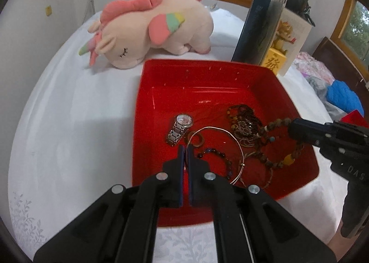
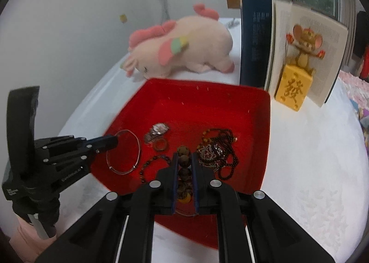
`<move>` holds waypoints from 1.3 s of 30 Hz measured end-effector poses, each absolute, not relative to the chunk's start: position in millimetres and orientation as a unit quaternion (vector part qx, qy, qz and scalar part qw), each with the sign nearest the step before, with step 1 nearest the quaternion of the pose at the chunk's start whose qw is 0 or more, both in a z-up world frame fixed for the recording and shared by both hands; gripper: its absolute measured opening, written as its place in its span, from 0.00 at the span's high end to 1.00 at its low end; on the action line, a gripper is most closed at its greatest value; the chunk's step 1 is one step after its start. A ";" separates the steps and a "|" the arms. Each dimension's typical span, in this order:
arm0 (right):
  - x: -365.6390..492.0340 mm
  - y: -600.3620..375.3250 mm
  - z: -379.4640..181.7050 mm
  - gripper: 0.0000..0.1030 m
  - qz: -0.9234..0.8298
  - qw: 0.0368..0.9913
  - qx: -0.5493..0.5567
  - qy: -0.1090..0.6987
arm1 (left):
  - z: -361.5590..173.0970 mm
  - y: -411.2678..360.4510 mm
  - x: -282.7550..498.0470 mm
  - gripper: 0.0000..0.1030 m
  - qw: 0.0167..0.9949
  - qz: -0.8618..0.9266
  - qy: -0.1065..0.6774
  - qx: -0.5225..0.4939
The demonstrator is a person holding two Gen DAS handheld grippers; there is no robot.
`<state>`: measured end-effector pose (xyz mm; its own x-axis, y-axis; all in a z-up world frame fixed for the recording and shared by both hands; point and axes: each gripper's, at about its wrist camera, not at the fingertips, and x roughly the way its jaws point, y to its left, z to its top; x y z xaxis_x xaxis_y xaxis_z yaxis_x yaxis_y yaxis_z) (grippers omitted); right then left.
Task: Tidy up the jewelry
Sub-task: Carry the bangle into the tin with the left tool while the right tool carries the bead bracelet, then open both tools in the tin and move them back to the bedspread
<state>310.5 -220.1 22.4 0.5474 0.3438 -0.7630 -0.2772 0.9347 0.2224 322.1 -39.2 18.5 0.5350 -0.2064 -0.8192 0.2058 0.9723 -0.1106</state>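
The left hand-held gripper (image 1: 185,147) is nearly closed on the wire bangle (image 2: 123,151) at the red tray's (image 1: 207,66) left edge. The right hand-held gripper (image 2: 184,159) clamps a bead bracelet (image 2: 184,160), hiding its lower beads.

Red tray (image 1: 207,78), watch (image 1: 180,128), left claw (image 1: 185,147) pinching silver bangle (image 1: 221,131)

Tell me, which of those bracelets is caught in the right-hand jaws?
The wooden bead bracelet, with big brown beads and one yellow bead. The thin silver bangle and the small dark-bead bracelet lie loose in the red tray.
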 end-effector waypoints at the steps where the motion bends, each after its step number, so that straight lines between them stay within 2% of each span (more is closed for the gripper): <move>1: 312.8 -220.9 18.7 0.90 0.176 0.877 0.039 0.446 | 14.2 -40.4 325.3 0.98 0.873 -0.119 0.474 -0.001; 11: 319.6 -223.6 5.4 0.90 0.162 0.873 0.040 0.458 | -1.9 -38.6 335.5 0.97 0.863 -0.117 0.492 -0.004; 13: 320.0 -223.7 3.5 0.90 0.157 0.873 0.036 0.460 | -2.3 -38.3 336.8 0.93 0.862 -0.117 0.492 -0.004; 15: 319.4 -223.4 2.8 0.87 0.151 0.875 0.032 0.459 | -1.7 -37.7 336.1 0.93 0.864 -0.114 0.490 -0.005; 16: 318.2 -224.0 2.9 0.85 0.145 0.877 0.029 0.457 | -1.1 -37.9 335.6 0.90 0.865 -0.112 0.490 -0.003; 17: 318.8 -224.1 2.5 0.79 0.142 0.878 0.027 0.457 | -0.4 -37.7 334.3 0.88 0.866 -0.110 0.488 -0.003; 20: 315.9 -224.6 3.4 0.78 0.130 0.881 0.021 0.454 | 1.4 -37.8 331.8 0.84 0.868 -0.107 0.485 -0.003; 22: 315.0 -224.0 3.8 0.77 0.125 0.883 0.019 0.453 | 2.8 -38.5 330.1 0.70 0.870 -0.103 0.481 -0.003; 23: 314.1 -223.6 3.9 0.75 0.123 0.883 0.017 0.452 | 3.4 -38.8 329.2 0.67 0.872 -0.102 0.479 -0.002; 26: 311.9 -222.3 4.6 0.59 0.112 0.887 0.011 0.448 | 7.0 -40.4 324.0 0.50 0.880 -0.095 0.466 0.006; 28: 310.6 -222.4 4.5 0.52 0.109 0.888 0.011 0.447 | 9.4 -39.6 321.8 0.31 0.883 -0.094 0.459 0.003; 30: 309.7 -224.0 4.3 0.46 0.104 0.889 0.012 0.446 | 12.3 -39.2 319.7 0.27 0.889 -0.088 0.449 0.006; 39: 302.9 -229.1 4.5 0.46 0.099 0.892 0.016 0.441 | 21.9 -43.8 307.1 0.19 0.897 -0.096 0.431 0.012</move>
<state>302.9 -229.1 4.5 0.5920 0.1904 -0.7831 -0.1616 0.9800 0.1162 307.1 -43.8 21.9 0.6098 -0.1611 -0.7760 0.1826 0.9813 -0.0602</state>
